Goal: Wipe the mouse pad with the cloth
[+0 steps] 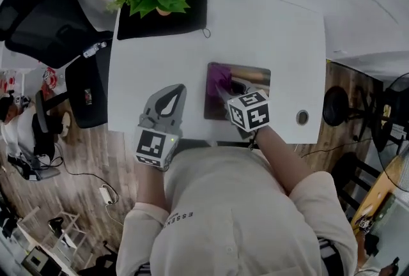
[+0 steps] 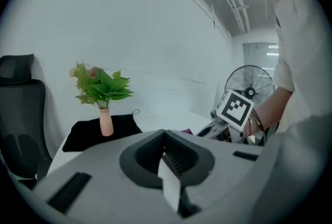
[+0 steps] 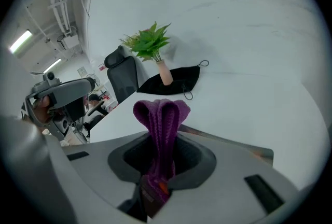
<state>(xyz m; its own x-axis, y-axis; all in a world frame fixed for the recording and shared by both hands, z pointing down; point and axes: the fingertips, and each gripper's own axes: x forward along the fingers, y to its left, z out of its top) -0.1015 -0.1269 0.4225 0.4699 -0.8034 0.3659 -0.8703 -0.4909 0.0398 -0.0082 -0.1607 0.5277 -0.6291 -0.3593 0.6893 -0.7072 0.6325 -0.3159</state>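
A grey mouse pad lies on the white table, right of centre near the front edge. My right gripper is over its left part, shut on a purple cloth that stands up in folds from between the jaws. The pad's edge shows just beyond those jaws. My left gripper is held over bare table to the left of the pad, apart from it, jaws shut with nothing in them. In the left gripper view the right gripper's marker cube shows at the right.
A green plant in a pink vase stands on a black cloth at the table's back left. A round cable hole sits at the front right. Black office chairs stand left of the table, and a fan to the right.
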